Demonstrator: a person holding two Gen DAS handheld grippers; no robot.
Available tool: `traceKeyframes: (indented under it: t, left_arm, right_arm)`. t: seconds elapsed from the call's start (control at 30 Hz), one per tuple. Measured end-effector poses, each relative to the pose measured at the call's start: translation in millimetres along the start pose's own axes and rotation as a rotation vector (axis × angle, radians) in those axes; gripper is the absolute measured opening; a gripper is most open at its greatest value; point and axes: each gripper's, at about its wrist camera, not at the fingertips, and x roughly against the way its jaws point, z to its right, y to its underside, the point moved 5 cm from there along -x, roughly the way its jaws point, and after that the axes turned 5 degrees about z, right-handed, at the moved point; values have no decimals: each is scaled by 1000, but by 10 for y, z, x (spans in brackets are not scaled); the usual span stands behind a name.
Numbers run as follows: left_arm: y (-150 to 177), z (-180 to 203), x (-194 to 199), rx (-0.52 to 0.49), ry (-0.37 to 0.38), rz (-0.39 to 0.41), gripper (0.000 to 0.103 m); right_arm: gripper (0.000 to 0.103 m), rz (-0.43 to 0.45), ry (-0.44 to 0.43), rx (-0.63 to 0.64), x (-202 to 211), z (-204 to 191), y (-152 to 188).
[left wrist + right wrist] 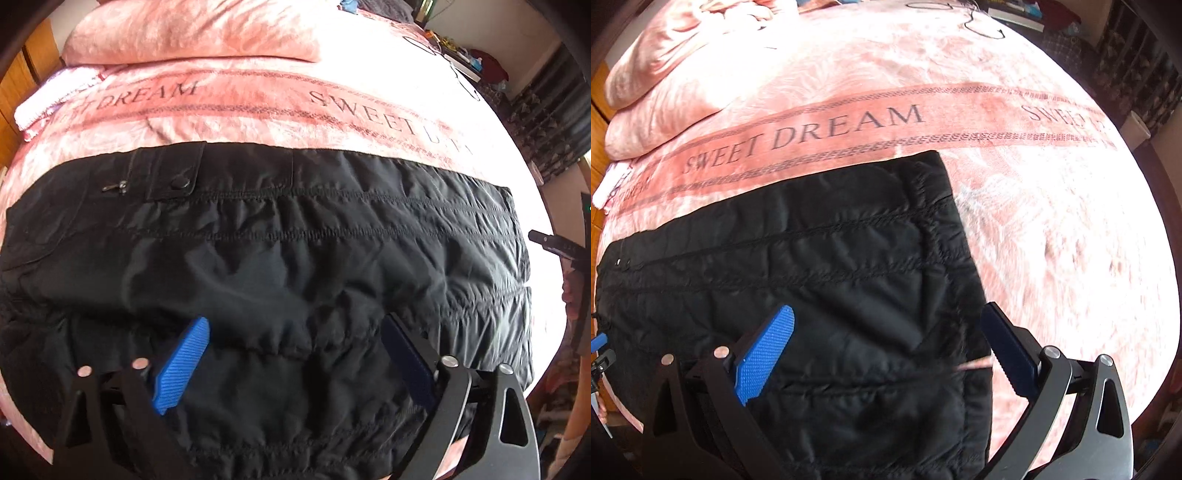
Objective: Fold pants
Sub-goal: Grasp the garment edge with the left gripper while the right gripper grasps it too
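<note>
Black quilted pants (280, 251) lie flat across a pink bedspread, legs stacked, with a snap pocket and zipper at the left. My left gripper (295, 332) is open just above the near edge of the pants, blue pads wide apart, holding nothing. In the right wrist view the cuff end of the pants (820, 266) lies below my right gripper (890, 325), which is open and empty, its right finger past the cuff edge. The right gripper also shows at the far right edge of the left wrist view (554, 243).
The pink "SWEET DREAM" bedspread (1052, 221) spreads beyond and right of the pants. A folded pink quilt (192, 33) lies at the far left. A wooden cabinet (18, 81) stands left of the bed. Cluttered shelves (535, 110) stand at the far right.
</note>
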Motion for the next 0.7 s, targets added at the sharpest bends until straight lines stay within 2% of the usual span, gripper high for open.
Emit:
traceKeyframes:
  t: [0.03, 0.07, 0.13, 0.23, 0.3, 0.37, 0.43, 0.5, 0.53, 0.57, 0.6, 0.7]
  left_arm:
    - [-120, 5, -125, 1, -13, -6, 76]
    - [-210, 25, -226, -14, -21, -8, 70]
    - [-382, 92, -431, -40, -25, 4, 69]
    - [-538, 233, -666, -44, 60, 5, 69]
    - [-631, 333, -774, -36, 116, 11, 69]
    - [-710, 426, -832, -41, 128, 19, 69]
    - [-796, 531, -868, -79, 147, 31, 69]
    - [-873, 623, -873, -110, 153, 36, 69]
    - [-919, 647, -874, -118, 159, 46, 70]
    - [-962, 688, -851, -132, 168, 59, 71]
    - [-993, 732, -822, -148, 176, 69, 71]
    - [-1146, 878, -820, -224, 203, 91, 78]
  right_arm:
    - [101, -11, -6, -9, -101, 71, -81]
    - [100, -18, -7, -17, -214, 150, -167]
    - [100, -27, -19, -47, -398, 279, -291]
    - [100, -41, -95, -62, -579, 331, -388]
    - [100, -46, -128, -41, -668, 300, -446]
    - [100, -68, -155, -18, -767, 240, -459]
    - [97, -54, -142, 29, -789, 163, -460]
    - [69, -16, -117, 92, -733, 81, -421]
    - [63, -3, -100, 114, -696, 68, -392]
    - [40, 13, -104, 129, -646, 69, -360]
    - [23, 26, -129, 130, -590, 82, -340]
    - [14, 115, -231, 136, -255, 81, -314]
